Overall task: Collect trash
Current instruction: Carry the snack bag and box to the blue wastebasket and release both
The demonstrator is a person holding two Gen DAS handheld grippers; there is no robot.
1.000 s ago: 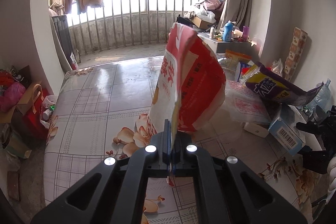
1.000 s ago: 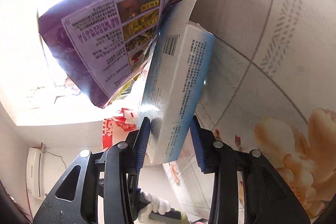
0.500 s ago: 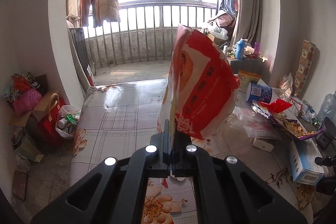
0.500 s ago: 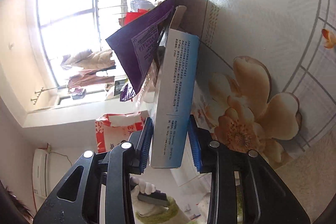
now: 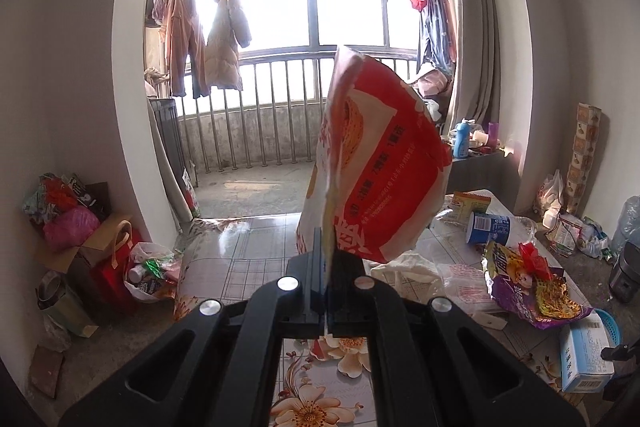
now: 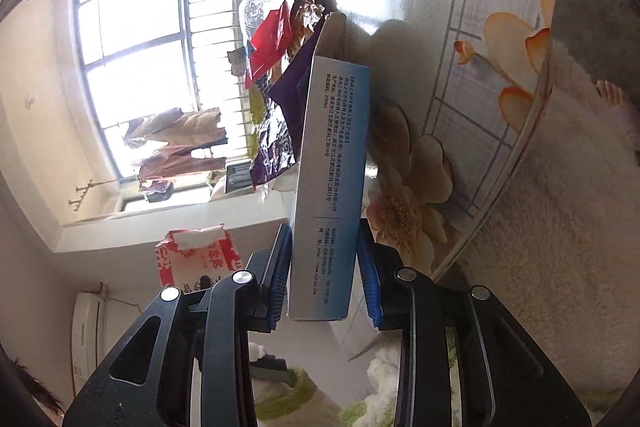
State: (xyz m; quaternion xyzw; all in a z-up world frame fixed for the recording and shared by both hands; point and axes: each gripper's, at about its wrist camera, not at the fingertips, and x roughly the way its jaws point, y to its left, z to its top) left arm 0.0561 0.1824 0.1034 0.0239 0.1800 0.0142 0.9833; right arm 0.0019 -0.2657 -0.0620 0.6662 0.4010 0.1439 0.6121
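My left gripper (image 5: 325, 279) is shut on the edge of a red and white snack bag (image 5: 376, 171) and holds it upright above the flowered table (image 5: 248, 267). The bag also shows in the right wrist view (image 6: 196, 259). My right gripper (image 6: 324, 275) is shut on a blue and white carton (image 6: 332, 187), which also shows at the table's right edge in the left wrist view (image 5: 584, 359). A purple snack bag (image 6: 280, 115) with a red wrapper (image 6: 272, 39) lies against the carton; it shows in the left wrist view (image 5: 532, 291).
On the table lie a blue-labelled bottle (image 5: 492, 227), clear plastic wrap (image 5: 464, 275), crumpled white paper (image 5: 408, 267) and a yellow packet (image 5: 470, 205). A blue basket (image 5: 610, 325) sits at the right edge. Bags and boxes (image 5: 80, 239) crowd the floor at left.
My left gripper has risen and pulled back with the red bag, so more of the room shows. My right gripper has drawn back with the carton, away from the purple bag.
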